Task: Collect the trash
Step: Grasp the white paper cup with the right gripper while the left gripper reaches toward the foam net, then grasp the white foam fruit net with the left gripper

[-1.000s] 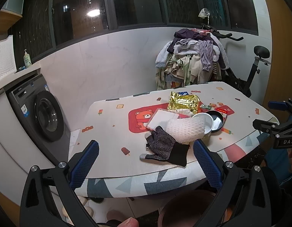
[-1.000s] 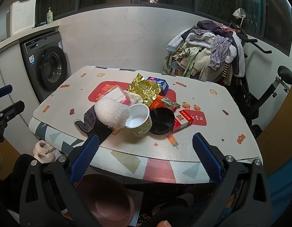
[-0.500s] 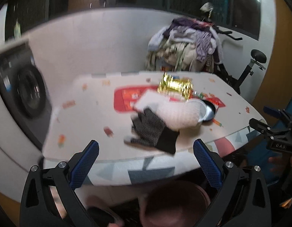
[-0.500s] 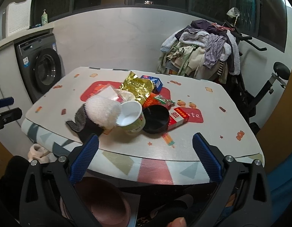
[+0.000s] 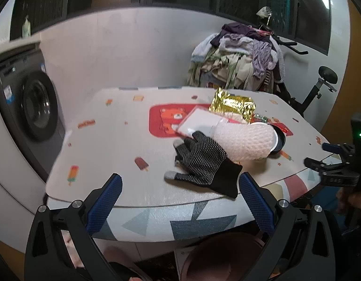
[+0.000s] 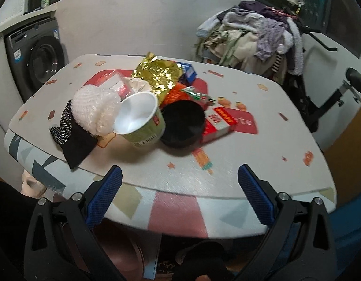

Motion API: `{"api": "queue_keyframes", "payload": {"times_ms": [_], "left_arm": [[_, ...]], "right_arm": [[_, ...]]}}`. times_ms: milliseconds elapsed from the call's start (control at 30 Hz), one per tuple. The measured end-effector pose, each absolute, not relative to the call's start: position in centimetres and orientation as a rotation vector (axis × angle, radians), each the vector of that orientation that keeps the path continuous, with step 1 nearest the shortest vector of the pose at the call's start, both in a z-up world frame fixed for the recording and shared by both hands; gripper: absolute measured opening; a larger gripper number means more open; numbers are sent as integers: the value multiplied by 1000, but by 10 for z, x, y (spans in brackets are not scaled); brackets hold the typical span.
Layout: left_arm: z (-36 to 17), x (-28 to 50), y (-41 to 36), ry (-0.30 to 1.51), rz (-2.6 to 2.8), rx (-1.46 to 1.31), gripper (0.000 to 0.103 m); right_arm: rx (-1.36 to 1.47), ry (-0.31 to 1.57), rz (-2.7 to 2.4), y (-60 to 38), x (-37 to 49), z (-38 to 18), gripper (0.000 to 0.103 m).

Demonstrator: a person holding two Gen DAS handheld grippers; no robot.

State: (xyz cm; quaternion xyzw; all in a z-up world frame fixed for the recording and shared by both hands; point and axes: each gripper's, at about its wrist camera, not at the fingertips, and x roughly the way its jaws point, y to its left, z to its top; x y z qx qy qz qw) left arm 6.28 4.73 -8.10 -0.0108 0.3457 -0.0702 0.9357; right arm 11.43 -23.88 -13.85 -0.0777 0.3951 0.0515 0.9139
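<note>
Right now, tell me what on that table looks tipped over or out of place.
The green cup lies tipped on its side, mouth open toward the camera, leaning against the white bubble wrap. The black glove hangs its cuff over the table edge. Nothing looks spilled.

pink basin [image 6: 124, 255] under counter [image 6: 227, 180]: mostly hidden by counter edge + tool arms | noodle cup [image 6: 143, 121] label: too blurred to read | blue box [image 6: 188, 71]: half behind gold foil bag [image 6: 157, 75] | washer [image 5: 28, 103]: cut by frame edge, blurred
</note>
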Motion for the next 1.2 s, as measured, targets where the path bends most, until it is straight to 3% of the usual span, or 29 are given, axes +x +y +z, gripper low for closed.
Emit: {"api": "queue_keyframes", "payload": {"times_ms": [567,633,667,1200], "left_arm": [[-107,96,85,794,-154,-251,97],[-110,100,85,807,-164,-273,97],[-111,100,84,809,-169,-277,97],[-104,111,47,811,-289,-244,97]], "right_arm": [[-473,855,310,-160,219,-190,97],[-513,841,334,-153,221,-190,80],[-524,842,336,-152,221,-190,79],[-240,764,142,-235,187,-146,78]]}}
